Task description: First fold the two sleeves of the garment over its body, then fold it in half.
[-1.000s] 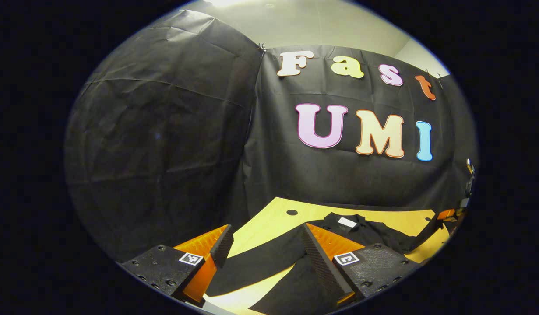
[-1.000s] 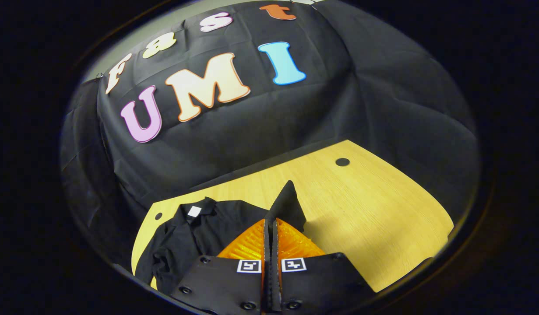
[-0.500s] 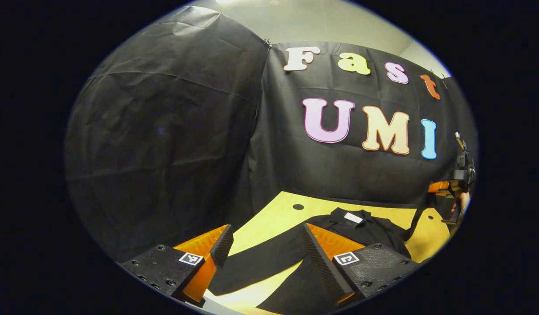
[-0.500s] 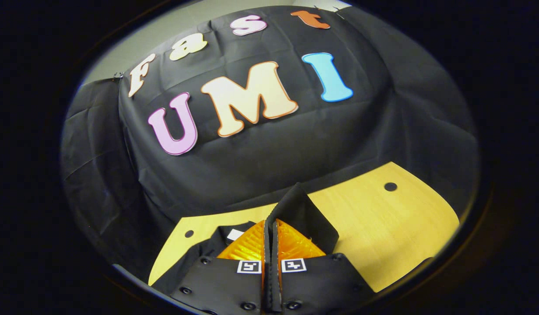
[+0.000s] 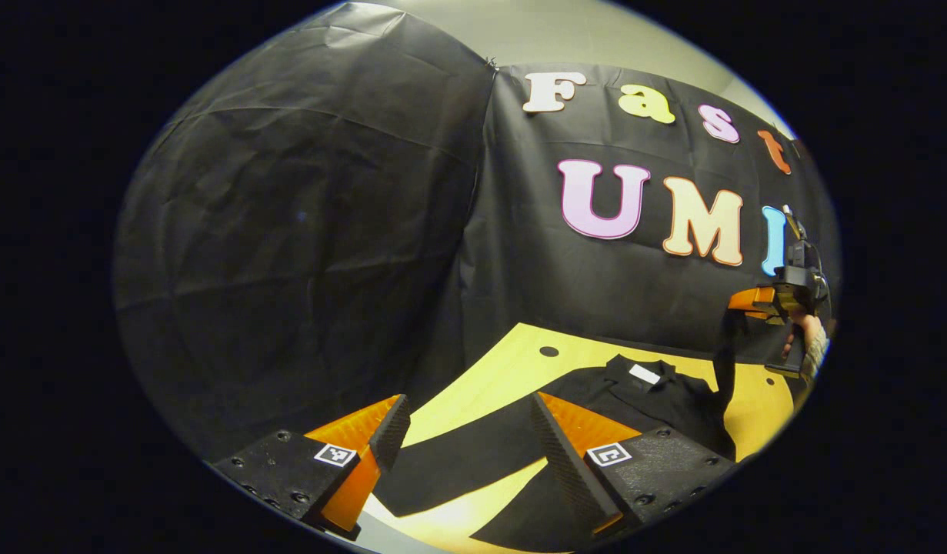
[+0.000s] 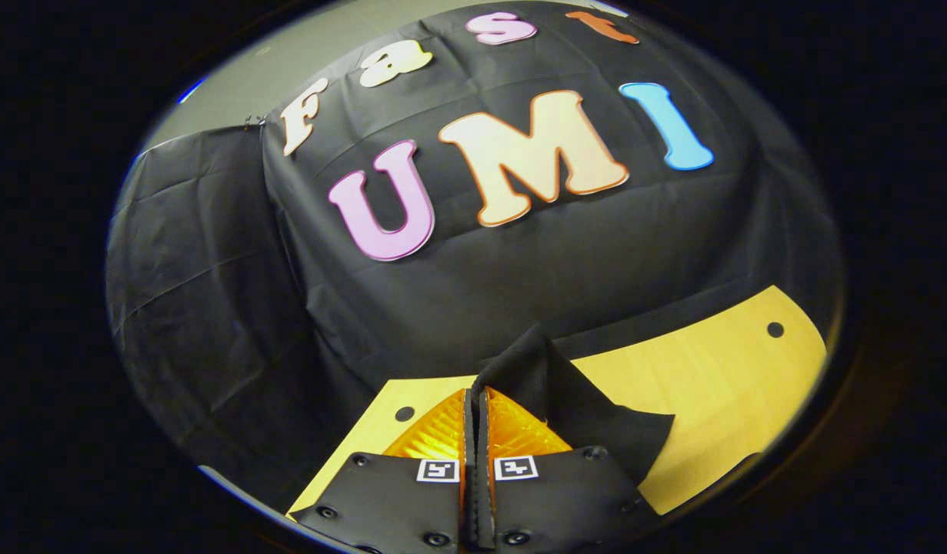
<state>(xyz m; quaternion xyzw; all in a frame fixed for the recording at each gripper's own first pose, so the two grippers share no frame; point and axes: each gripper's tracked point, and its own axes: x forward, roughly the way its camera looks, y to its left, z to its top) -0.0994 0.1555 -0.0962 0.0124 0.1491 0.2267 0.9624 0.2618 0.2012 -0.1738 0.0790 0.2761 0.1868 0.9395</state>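
Black garment (image 5: pixel 658 396) spread on yellow wooden table (image 5: pixel 511 369); right gripper (image 6: pixel 475 400) clenched on its sleeve (image 6: pixel 565 385), left gripper (image 5: pixel 461 431) released above; black cloth wall (image 5: pixel 304 231) beyond.

Garment (image 5: pixel 658 396) lies on worktop (image 5: pixel 511 369), collar twd back wall; one sleeve (image 5: pixel 465 458) stretches btw left hand-held gripper (image 5: pixel 473 442) fingers, other sleeve (image 6: pixel 573 392) raised at right.

Bare yellow wooden tabletop (image 6: pixel 719 385) lies open to the right of the lifted black fabric sleeve (image 6: pixel 565 385). The flat black garment (image 5: pixel 642 400) covers the table's middle, its other sleeve (image 5: pixel 458 458) stretching between the left gripper's (image 5: pixel 461 442) spread fingers. The black cloth wall (image 5: pixel 304 231) closes the far side.
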